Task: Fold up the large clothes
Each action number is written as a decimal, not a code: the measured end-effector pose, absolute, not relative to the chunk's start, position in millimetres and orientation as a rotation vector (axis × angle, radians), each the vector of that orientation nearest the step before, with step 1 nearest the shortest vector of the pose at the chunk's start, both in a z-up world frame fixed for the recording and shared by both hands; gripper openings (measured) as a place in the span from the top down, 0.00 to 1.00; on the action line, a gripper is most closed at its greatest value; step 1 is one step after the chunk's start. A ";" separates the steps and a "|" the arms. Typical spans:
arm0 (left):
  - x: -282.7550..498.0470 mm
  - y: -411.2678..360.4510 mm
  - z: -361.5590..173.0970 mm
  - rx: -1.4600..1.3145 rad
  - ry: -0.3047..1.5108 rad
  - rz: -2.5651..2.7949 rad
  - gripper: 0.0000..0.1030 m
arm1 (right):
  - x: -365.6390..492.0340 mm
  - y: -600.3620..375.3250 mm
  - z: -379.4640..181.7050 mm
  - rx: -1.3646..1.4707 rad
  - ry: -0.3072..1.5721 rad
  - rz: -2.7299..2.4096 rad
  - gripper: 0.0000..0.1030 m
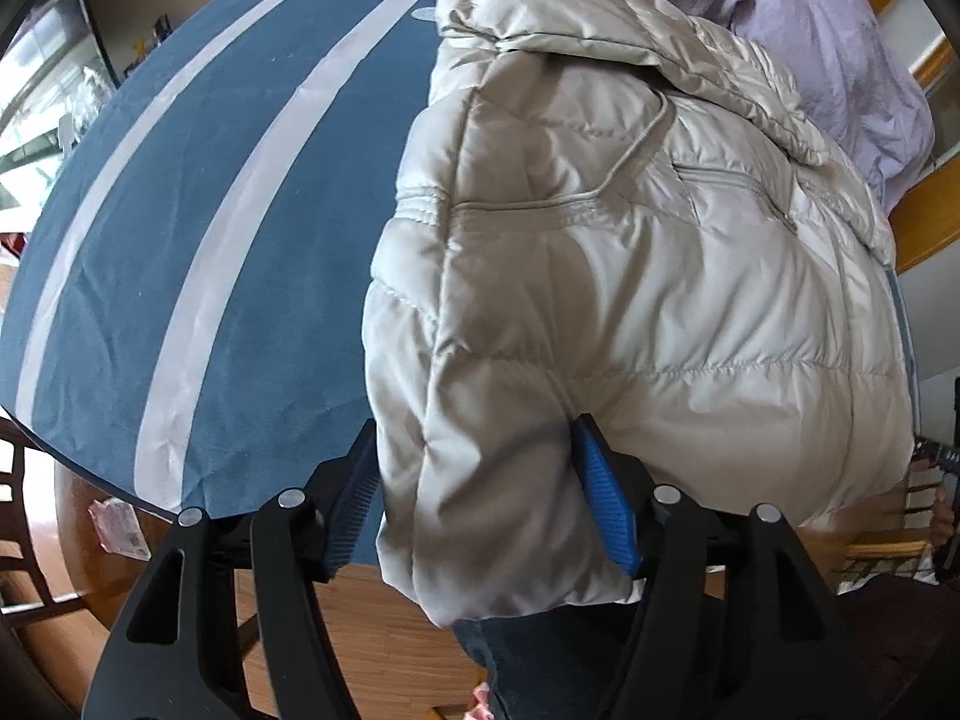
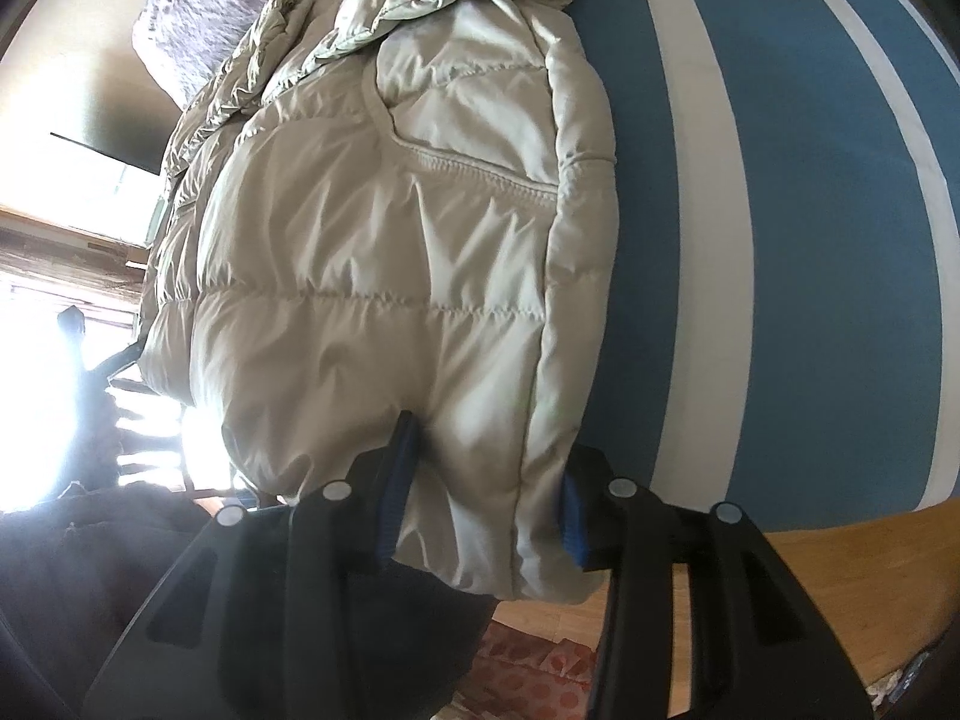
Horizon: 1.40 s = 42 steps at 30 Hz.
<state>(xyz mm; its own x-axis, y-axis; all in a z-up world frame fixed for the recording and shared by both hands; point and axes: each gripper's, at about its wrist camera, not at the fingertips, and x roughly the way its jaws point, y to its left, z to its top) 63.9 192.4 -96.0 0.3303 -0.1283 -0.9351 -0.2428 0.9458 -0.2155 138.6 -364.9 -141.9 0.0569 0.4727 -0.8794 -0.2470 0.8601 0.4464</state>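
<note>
A pale beige puffer jacket (image 1: 630, 270) lies folded lengthwise on a blue cloth with grey stripes (image 1: 180, 240); its zip pocket faces up. Its near hem hangs over the table's edge toward me. My left gripper (image 1: 474, 426) is shut on the hem's left corner, with the padded fabric bulging between the blue pads (image 1: 606, 504). In the right wrist view the jacket (image 2: 360, 240) lies left of the striped cloth (image 2: 810, 240). My right gripper (image 2: 489, 444) is shut on the hem's other corner, and both pads (image 2: 396, 480) dent the padding.
A lilac blanket (image 1: 840, 60) is bunched beyond the jacket's far end and also shows as the blanket (image 2: 198, 18) in the right wrist view. The wooden table edge (image 1: 78, 516) carries a pink wrapper (image 1: 120, 528). A person's jeans (image 1: 528, 648) are close below. A red patterned rug (image 2: 528, 672) covers the floor.
</note>
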 end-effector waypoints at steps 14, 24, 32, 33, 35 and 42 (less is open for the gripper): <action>50.8 190.9 -92.3 -0.434 1.192 0.033 0.72 | 130.9 -367.0 -143.0 0.209 1.395 0.546 0.83; 54.1 186.7 -71.5 -0.444 1.137 0.040 0.84 | 127.7 -364.2 -123.3 0.133 1.352 0.538 0.91; 64.3 185.9 -34.9 -0.446 1.041 0.019 0.90 | 134.6 -359.1 -85.4 0.124 1.219 0.584 0.93; 68.1 184.7 -27.0 -0.440 1.019 0.016 0.90 | 135.5 -358.3 -80.2 0.126 1.201 0.589 0.93; 72.3 183.3 -17.8 -0.430 0.996 0.019 0.91 | 138.9 -357.4 -70.1 0.131 1.165 0.599 0.93; 100.2 185.0 17.2 -0.402 0.903 0.040 0.91 | 161.4 -350.4 -34.6 0.110 0.995 0.633 0.93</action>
